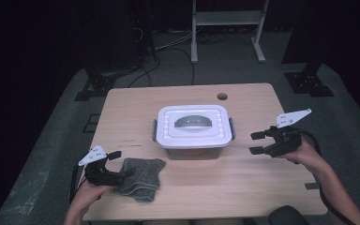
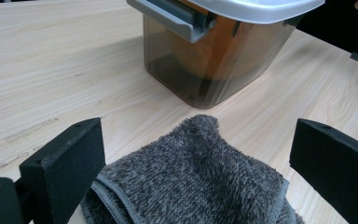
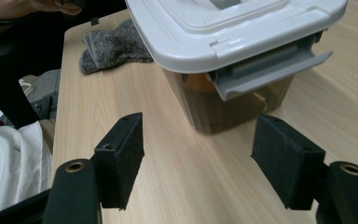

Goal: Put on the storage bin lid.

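While the smoky walls of the lidded box (image 1: 193,126) let an orange shape show through in both gripper views, what that shape is cannot be made out, and the grey towel (image 2: 191,182) runs off the bottom edge of the left gripper view. Seen from the high view, the box sits at the middle of the desk (image 1: 248,178) with its long axis running from 9 to 3 o'clock, its grey handle (image 1: 193,123) along the same line and a grey latch (image 3: 268,70) at each short end. The towel lies folded at 7 o'clock from the box, near the desk's front edge. The left gripper (image 1: 117,164) rests low at the towel's 9 o'clock side, pointing toward 3 o'clock, its jaws wide apart with the towel between them but not pressed. The right gripper (image 1: 258,143) hovers at 3 o'clock from the box, pointing toward 9 o'clock at the near latch, jaws wide and holding nothing.
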A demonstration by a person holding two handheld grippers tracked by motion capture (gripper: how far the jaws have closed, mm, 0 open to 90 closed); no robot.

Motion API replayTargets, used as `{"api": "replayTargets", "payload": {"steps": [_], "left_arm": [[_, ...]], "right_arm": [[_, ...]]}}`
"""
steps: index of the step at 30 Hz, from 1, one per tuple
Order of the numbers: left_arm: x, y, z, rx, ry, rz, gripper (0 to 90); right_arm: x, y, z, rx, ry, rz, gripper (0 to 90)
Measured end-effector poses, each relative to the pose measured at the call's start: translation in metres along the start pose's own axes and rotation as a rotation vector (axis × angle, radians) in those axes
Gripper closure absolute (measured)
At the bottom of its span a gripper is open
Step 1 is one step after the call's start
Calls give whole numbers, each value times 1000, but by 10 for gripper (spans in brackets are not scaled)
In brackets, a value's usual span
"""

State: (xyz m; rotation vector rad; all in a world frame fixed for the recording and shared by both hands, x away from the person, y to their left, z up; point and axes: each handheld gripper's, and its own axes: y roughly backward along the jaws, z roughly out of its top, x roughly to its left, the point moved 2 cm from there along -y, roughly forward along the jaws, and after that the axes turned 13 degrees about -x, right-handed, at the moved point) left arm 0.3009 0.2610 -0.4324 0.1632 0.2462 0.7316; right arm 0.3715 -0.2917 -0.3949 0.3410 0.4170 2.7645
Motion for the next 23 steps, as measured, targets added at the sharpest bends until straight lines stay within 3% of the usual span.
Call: {"api": "replayTargets", "payload": {"steps": [23], "left_arm": [[-1, -3, 3, 1, -5, 0, 24]], "right_arm": [[7, 1, -32, -3, -56, 17, 307]]}}
